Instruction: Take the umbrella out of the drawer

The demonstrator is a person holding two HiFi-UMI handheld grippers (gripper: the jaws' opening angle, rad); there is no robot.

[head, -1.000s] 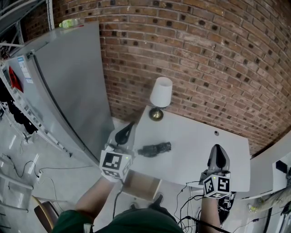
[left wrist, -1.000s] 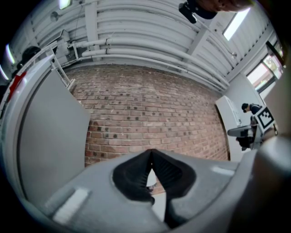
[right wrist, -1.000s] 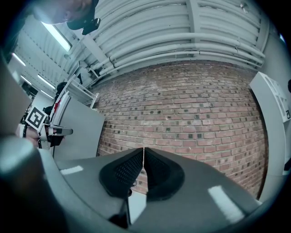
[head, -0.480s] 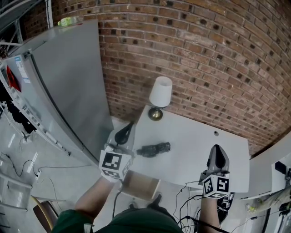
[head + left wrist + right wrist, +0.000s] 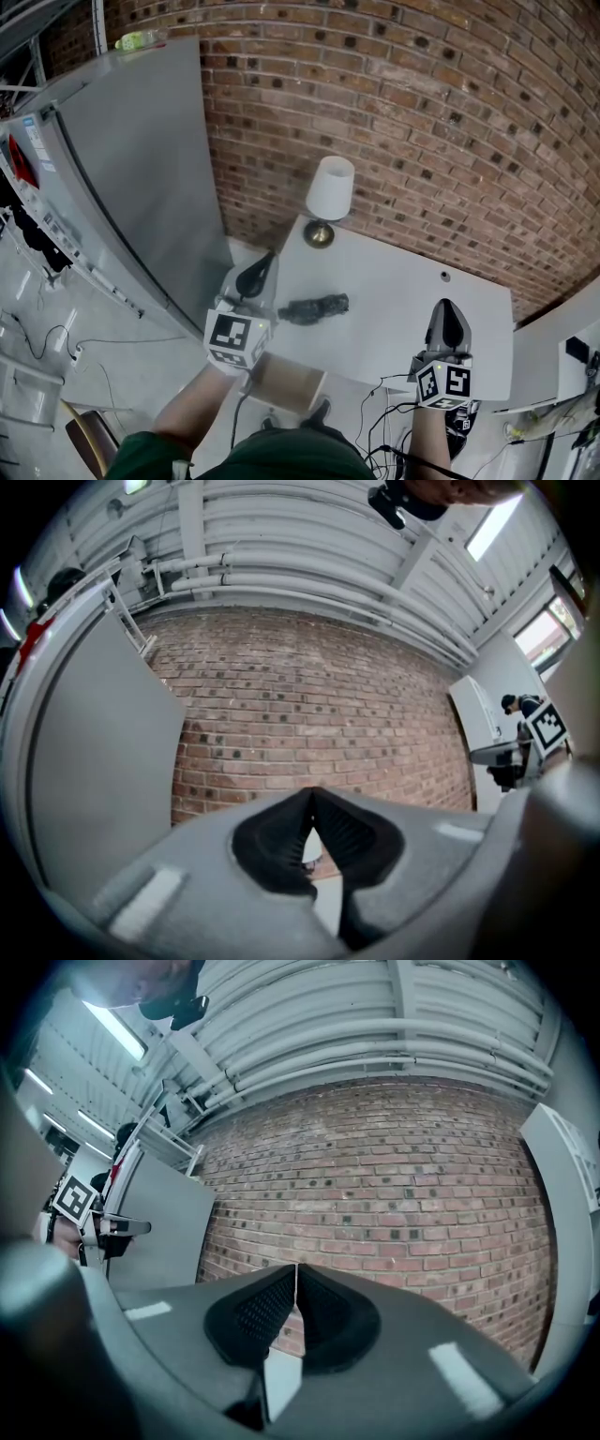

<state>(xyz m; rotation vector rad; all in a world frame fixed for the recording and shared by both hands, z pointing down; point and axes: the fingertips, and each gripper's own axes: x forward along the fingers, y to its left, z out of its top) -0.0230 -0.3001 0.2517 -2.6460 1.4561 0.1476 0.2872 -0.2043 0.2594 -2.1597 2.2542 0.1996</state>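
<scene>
A folded dark umbrella (image 5: 317, 307) lies on the white table (image 5: 403, 291), left of its middle. Below the table's front edge a wooden drawer (image 5: 289, 382) stands pulled out. My left gripper (image 5: 263, 263) hovers at the table's left edge, just left of the umbrella, shut and empty. My right gripper (image 5: 449, 314) hangs over the table's front right part, also shut with nothing in it. In the left gripper view my left gripper (image 5: 310, 799) has its jaws touching at the tips, aimed at the brick wall. In the right gripper view my right gripper (image 5: 296, 1270) likewise has its jaws pressed together.
A white-shaded lamp (image 5: 330, 200) stands at the table's back left corner. A grey refrigerator (image 5: 131, 169) rises close on the left. A brick wall (image 5: 394, 122) runs behind. Cables (image 5: 398, 403) trail on the floor beneath the table's front.
</scene>
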